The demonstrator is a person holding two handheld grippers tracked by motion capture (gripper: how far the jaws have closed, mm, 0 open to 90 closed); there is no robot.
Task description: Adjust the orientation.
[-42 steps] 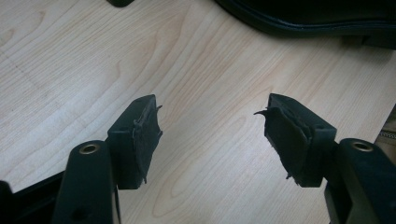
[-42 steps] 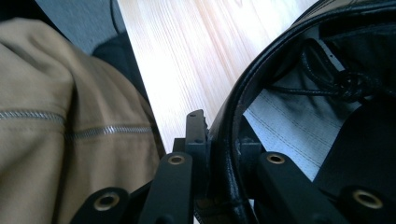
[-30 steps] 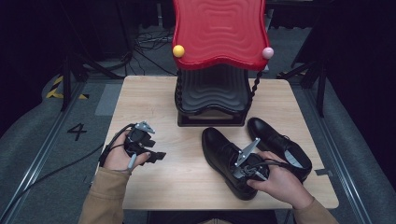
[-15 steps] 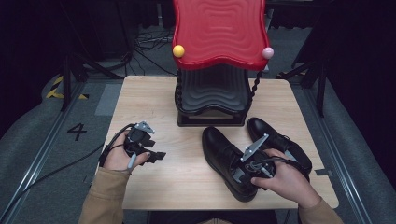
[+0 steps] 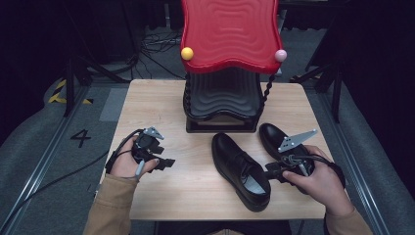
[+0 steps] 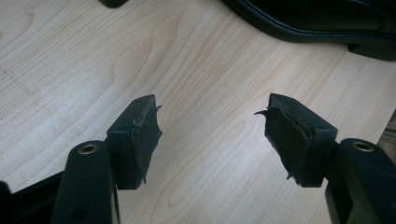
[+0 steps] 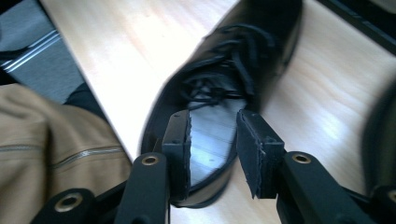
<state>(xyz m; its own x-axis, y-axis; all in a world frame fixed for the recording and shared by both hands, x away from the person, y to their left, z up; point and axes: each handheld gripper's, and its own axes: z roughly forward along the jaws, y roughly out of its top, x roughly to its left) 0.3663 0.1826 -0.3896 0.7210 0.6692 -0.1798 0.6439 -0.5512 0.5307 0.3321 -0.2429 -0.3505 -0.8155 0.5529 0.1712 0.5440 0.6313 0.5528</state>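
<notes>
On the bench (image 5: 161,205), two black dress shoes lie side by side in front of a red-topped stand (image 5: 222,93). The near shoe (image 5: 241,169) rests on its sole toward the front edge, toe pointing to the stand. The far shoe (image 5: 270,138) sits just beside it, partly under the right hand.

Right claw (image 7: 214,154): released. Its jaws have just been opening; in the right gripper view they stand part-spread above the near shoe's opening, pads pressing on nothing, with insole and laces behind the gap. Left claw (image 6: 212,140): released, jaws wide over bare wood, well apart from both shoes, w/ a shoe sole at the top edge of its view.

Judged step: letting go of the near shoe after setting it down. Recommended procedure: lift the right claw straight clear of the collar before any sideways travel, so a pad does not snag the rim or laces and drag the shoe out of line w/ its pair. Confirm the shoe sits flat.
</notes>
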